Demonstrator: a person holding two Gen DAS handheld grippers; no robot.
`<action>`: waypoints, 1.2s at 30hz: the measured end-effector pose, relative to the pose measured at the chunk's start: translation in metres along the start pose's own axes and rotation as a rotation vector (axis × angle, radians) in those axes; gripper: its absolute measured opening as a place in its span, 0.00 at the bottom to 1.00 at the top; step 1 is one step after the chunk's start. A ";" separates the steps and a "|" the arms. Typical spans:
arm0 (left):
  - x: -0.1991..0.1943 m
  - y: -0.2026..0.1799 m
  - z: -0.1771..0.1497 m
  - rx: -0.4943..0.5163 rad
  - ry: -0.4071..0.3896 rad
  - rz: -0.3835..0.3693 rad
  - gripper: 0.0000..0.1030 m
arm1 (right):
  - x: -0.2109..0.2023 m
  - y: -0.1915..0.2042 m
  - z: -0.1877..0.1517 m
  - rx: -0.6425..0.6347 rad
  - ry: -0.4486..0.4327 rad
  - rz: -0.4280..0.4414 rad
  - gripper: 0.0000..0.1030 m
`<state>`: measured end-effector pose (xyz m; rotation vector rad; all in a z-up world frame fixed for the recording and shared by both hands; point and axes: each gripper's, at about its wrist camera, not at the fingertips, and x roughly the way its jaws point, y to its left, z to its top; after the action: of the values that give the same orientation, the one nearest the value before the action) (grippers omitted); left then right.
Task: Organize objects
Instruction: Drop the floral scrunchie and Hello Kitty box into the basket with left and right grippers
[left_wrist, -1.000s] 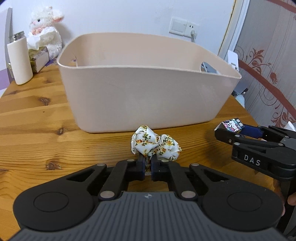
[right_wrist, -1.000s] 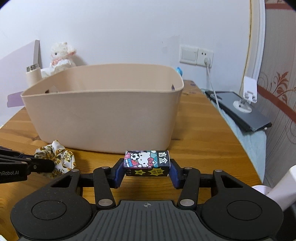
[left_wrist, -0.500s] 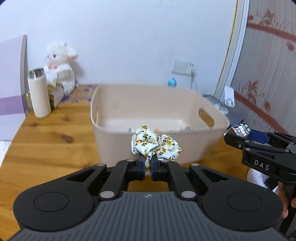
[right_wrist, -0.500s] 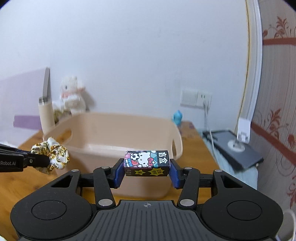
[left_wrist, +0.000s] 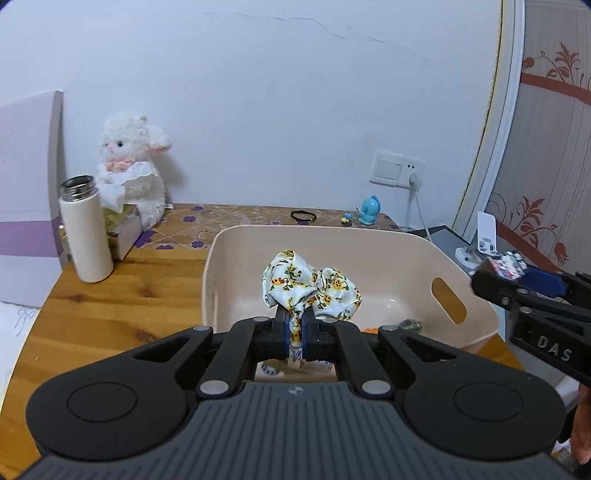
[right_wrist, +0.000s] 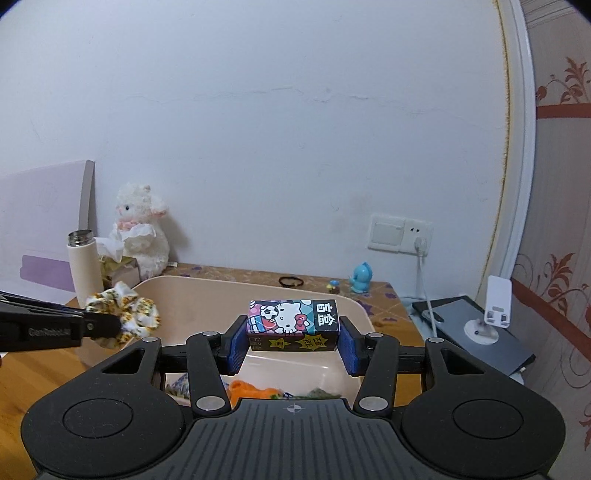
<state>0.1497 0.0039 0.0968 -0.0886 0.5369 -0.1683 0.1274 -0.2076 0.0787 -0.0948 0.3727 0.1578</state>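
Note:
My left gripper (left_wrist: 294, 325) is shut on a white floral scrunchie (left_wrist: 308, 286) and holds it above the near rim of a beige plastic bin (left_wrist: 424, 254). My right gripper (right_wrist: 293, 341) is shut on a small Hello Kitty box (right_wrist: 293, 325) and holds it over the same bin (right_wrist: 192, 291). The scrunchie also shows in the right wrist view (right_wrist: 123, 319), at the left. The right gripper with its box shows in the left wrist view (left_wrist: 508, 269), at the right. Small items lie on the bin floor, partly hidden.
A white thermos (left_wrist: 86, 230), a tissue box and a plush lamb (left_wrist: 131, 168) stand at the back left of the wooden table (left_wrist: 110, 302). A black hair tie (left_wrist: 303, 215) and a blue figurine (left_wrist: 369, 209) lie behind the bin. A tablet (right_wrist: 476, 334) lies at the right.
Both grippers have risen from table level in front of the bin to above its rim, each still holding its object. The bin's inside has come into view.

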 end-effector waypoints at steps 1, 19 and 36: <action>0.006 -0.002 0.002 0.011 0.004 0.004 0.06 | 0.006 0.000 0.000 0.003 0.009 0.000 0.45; 0.112 -0.023 -0.010 0.131 0.217 0.115 0.07 | 0.095 -0.005 -0.024 0.007 0.239 -0.041 0.46; 0.053 -0.030 0.001 0.111 0.170 0.093 0.72 | 0.040 -0.018 -0.013 -0.010 0.226 -0.045 0.76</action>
<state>0.1910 -0.0355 0.0754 0.0591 0.6990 -0.1145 0.1629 -0.2213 0.0532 -0.1317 0.5945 0.1046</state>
